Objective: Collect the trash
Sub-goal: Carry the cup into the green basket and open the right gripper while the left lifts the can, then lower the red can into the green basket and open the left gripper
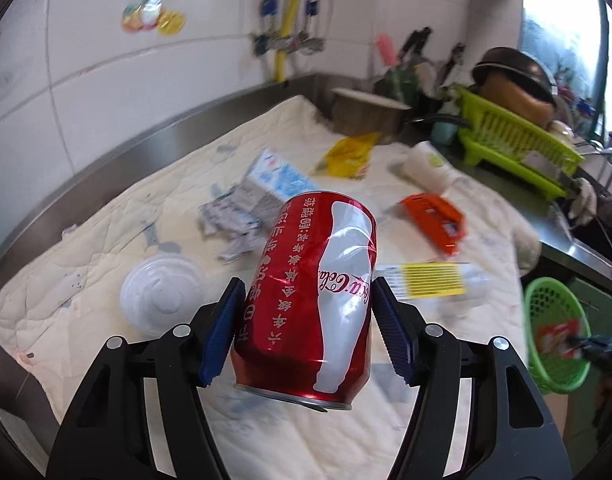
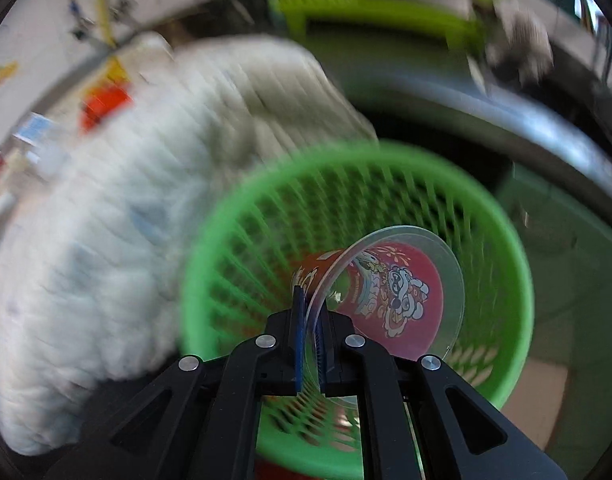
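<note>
In the left wrist view my left gripper [image 1: 306,320] is shut on a dented red Coca-Cola can [image 1: 313,300] and holds it above the white quilted cloth [image 1: 106,248]. On the cloth lie a clear plastic lid [image 1: 160,294], crumpled paper wrappers [image 1: 242,216], a yellow packet [image 1: 347,154], a white paper cup [image 1: 427,166], an orange box [image 1: 435,218] and a yellow-striped wrapper [image 1: 431,278]. In the right wrist view my right gripper [image 2: 310,312] is shut on the rim of a clear plastic cup with a red printed label [image 2: 393,292], over the open green basket [image 2: 501,240].
The green basket [image 1: 545,304] stands off the counter's right edge in the left wrist view. A lime dish rack [image 1: 517,140] with a dark pan, a pot and utensils crowd the back right. A steel counter rim [image 1: 146,136] and tiled wall lie behind the cloth.
</note>
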`<action>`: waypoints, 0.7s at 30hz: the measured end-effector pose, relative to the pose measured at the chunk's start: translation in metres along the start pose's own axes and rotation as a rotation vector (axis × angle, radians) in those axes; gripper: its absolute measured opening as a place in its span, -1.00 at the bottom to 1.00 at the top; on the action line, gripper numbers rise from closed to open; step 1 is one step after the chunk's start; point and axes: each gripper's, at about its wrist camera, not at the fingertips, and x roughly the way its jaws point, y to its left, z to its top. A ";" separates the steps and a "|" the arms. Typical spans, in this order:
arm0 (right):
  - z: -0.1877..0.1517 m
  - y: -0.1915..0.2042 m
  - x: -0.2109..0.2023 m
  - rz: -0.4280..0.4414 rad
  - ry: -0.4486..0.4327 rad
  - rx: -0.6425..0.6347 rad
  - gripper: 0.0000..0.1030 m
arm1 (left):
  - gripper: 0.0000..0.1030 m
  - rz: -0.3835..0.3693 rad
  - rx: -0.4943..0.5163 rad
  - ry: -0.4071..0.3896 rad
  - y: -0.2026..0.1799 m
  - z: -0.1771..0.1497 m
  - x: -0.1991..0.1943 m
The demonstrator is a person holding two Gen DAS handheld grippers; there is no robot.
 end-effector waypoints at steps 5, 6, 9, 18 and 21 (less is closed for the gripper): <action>-0.020 -0.022 0.026 -0.013 0.073 0.081 -0.73 | 0.23 -0.092 0.066 -0.009 -0.053 -0.001 -0.015; -0.021 -0.023 0.027 -0.007 0.075 0.088 -0.70 | 0.23 -0.107 0.075 -0.011 -0.061 -0.002 -0.016; -0.025 -0.029 0.027 -0.008 0.066 0.092 -0.68 | 0.22 -0.187 0.113 -0.008 -0.102 -0.003 -0.016; -0.029 -0.041 -0.027 -0.021 -0.062 0.101 -0.03 | 0.22 -0.362 0.245 0.074 -0.226 -0.021 0.006; -0.035 -0.044 -0.055 -0.040 -0.121 0.088 0.10 | 0.22 -0.403 0.288 0.130 -0.267 -0.033 0.023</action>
